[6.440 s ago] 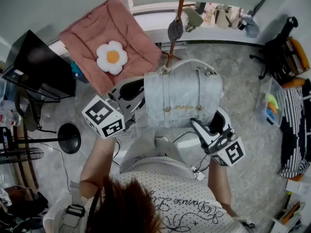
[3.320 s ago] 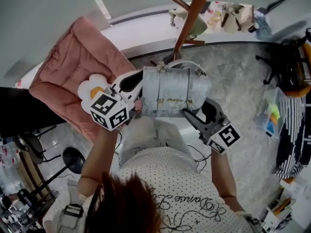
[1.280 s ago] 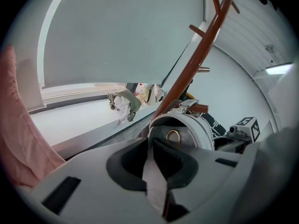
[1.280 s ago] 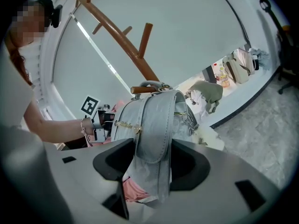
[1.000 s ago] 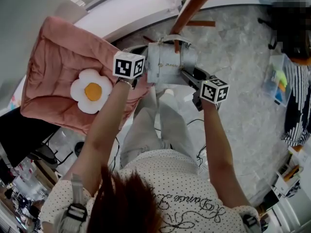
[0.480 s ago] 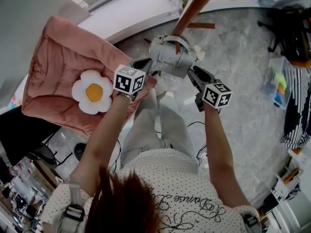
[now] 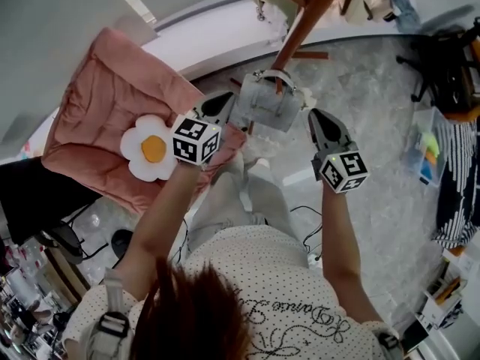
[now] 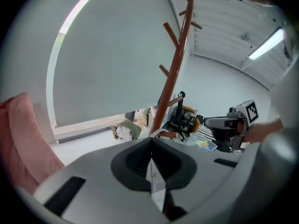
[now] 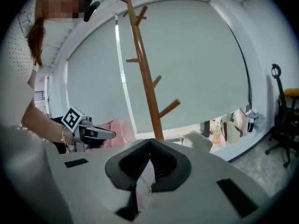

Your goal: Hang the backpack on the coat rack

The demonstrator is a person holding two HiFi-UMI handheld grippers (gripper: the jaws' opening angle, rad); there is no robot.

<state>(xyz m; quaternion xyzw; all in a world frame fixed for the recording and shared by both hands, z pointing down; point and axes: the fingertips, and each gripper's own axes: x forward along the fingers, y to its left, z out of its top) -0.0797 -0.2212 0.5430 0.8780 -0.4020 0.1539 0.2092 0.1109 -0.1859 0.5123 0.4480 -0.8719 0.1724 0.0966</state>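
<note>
Head view, nearest first: person's dotted top, both forearms stretched forward.

Left gripper (image 7: 223, 100): marker cube toward the camera, jaws pressed together in the left gripper view, nothing gripped. Tips just beside the backpack's left end; cannot tell whether they touch it.

Right gripper (image 7: 317, 116): jaws fully together in the right gripper view, nothing between them. It sits off the backpack's right end, a clear gap between.

Backpack (image 7: 268, 107): pale grey, boxy, hanging between the two grippers and held by neither. Its top handle (image 7: 275, 76) loops up against the coat rack (image 7: 304, 21), a reddish-brown wooden pole with angled pegs. The exact peg bearing it is hidden.

Left of the backpack: pink cushion (image 7: 97, 103) with a white and yellow flower (image 7: 152, 148), beside the left gripper's cube.

Below and beyond: grey marbled floor (image 7: 367, 96). A white sill (image 7: 217, 32) curves behind the rack's foot, small clutter on it. Black office chair (image 7: 448, 62) at far right.
</note>
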